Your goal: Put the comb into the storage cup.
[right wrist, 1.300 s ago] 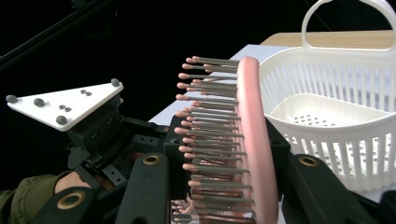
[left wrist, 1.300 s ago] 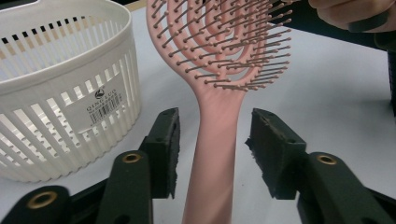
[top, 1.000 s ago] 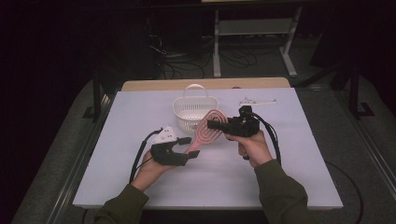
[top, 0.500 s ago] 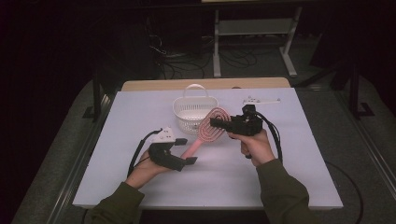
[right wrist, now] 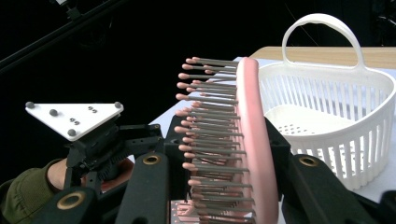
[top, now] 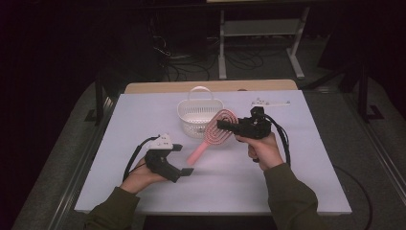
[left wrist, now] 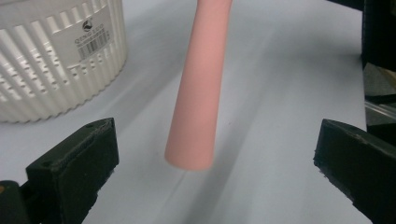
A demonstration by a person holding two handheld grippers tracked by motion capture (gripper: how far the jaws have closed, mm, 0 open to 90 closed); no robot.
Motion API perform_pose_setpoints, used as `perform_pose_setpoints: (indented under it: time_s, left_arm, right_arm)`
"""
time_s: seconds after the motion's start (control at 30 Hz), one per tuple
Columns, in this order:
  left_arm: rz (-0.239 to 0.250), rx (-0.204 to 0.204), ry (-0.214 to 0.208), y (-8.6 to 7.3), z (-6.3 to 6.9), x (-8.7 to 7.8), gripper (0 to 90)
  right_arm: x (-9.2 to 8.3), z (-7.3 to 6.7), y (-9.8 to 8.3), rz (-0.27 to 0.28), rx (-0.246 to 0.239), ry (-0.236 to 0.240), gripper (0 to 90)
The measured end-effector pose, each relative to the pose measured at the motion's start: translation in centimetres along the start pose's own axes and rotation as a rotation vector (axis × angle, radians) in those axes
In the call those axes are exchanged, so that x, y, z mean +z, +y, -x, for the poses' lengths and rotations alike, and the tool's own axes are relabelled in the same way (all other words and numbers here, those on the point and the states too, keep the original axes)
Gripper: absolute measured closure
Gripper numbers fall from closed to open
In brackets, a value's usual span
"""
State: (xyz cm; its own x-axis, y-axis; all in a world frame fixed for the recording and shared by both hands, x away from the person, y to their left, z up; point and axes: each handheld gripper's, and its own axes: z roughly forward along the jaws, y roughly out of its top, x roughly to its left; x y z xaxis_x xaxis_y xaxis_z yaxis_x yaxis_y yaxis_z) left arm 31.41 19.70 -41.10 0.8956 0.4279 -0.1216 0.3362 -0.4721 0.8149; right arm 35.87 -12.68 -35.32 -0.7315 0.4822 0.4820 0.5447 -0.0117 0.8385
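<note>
Left gripper (top: 181,159) sits nearest the person, low over the white table (top: 306,182), jaws spread wide and just been opening. Nothing pinched: in the left gripper view the two black pads (left wrist: 79,158) stand well apart with the pink handle end between them, touching neither.

Pink hairbrush (top: 213,135) runs diagonally up from there, handle end toward the left gripper, oval vented head toward the basket. Whether the handle tip touches the table, can't tell.

Right gripper (top: 221,124) is clamped on the brush head, jaws closed on it. Right gripper view confirms: brush (right wrist: 252,140) on edge between the jaws, bristles pointing to that view's left, pads against both sides.

White plastic basket (top: 189,117) with a loop handle stands just behind the brush head, upright; head overlaps its front wall in the high view, contact unclear.

Farther back right, a small white object (top: 269,102) lies near the table's far edge, too small to identify.
</note>
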Motion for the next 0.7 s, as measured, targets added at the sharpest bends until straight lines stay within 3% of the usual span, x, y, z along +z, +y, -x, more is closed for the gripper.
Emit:
perform_pose_setpoints:
  time_s: [0.3,0.7]
  left_arm:
    - [-0.010,0.028,0.019,-1.9,0.4,-1.4,0.0]
    - [-0.013,0.018,0.061,-4.3,0.4,-3.3,0.0]
  right_arm:
    - [0.0,-0.1,0.0,0.003,-0.001,0.001,63.2]
    - [-0.2,0.0,0.1,0.012,-0.003,0.000,63.2]
